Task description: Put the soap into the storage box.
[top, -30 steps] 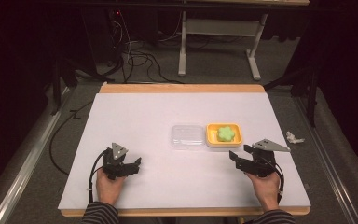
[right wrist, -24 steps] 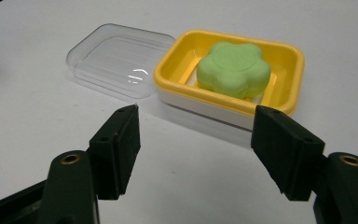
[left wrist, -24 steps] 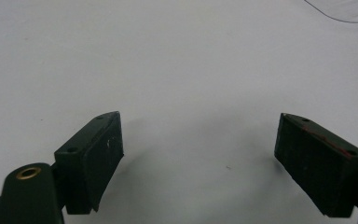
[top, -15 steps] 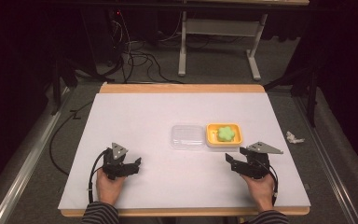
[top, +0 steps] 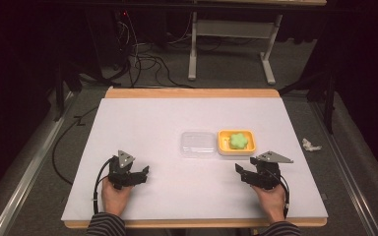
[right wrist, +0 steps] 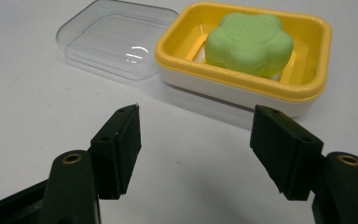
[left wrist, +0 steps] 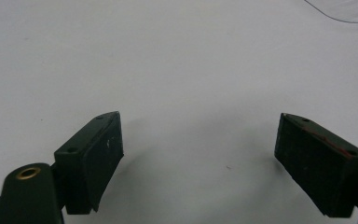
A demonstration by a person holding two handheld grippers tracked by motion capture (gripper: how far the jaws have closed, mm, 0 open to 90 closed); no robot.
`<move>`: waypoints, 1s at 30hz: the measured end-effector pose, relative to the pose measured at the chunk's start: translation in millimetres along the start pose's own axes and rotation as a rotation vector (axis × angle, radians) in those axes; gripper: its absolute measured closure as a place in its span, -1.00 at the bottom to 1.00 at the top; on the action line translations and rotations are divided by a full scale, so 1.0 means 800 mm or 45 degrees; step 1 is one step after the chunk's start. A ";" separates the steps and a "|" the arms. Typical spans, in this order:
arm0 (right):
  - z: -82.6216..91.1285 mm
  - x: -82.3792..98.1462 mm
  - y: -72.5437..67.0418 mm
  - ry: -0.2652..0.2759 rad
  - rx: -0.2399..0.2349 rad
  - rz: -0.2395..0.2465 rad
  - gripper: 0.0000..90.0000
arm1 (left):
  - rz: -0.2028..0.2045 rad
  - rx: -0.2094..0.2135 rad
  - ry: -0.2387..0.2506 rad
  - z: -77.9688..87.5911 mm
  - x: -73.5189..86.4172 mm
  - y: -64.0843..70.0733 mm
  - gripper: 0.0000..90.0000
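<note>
The fingers (right wrist: 116,149) of the right gripper (right wrist: 196,154) stand apart with nothing between them, though they have just been closing a little, and they point at the yellow soap dish (right wrist: 242,79) just beyond them. In that dish lies a green flower-shaped soap (right wrist: 249,42), and touching the dish on its left is a clear plastic lid (right wrist: 116,42), lying hollow side up on the white table (right wrist: 28,116). From above, the right gripper (top: 243,172) sits near the right front of the table (top: 177,123), with the dish (top: 236,142) just beyond it and the lid (top: 198,144) beside the dish. The left gripper (top: 142,173) rests at the left front, well apart from the dish; its fingers (left wrist: 98,158) are wide open over bare table (left wrist: 168,70).
</note>
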State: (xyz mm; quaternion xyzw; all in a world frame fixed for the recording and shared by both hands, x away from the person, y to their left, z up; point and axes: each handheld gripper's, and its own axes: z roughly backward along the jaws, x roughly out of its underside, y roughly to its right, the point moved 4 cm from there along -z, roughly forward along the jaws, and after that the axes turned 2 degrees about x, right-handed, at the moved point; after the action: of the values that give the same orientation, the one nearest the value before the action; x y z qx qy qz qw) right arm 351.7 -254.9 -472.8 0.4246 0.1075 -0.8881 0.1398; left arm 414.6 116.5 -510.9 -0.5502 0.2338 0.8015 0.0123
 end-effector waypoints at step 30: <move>-0.028 0.014 -0.003 -0.052 0.050 0.036 -0.21 | -0.001 -0.002 -0.001 0.000 0.000 0.000 -0.65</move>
State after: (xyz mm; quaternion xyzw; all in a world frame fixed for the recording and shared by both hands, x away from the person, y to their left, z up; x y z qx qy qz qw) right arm 360.6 -247.8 -495.2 0.4104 0.0810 -0.8965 0.1460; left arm 414.8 116.5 -511.0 -0.5501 0.2332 0.8018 0.0122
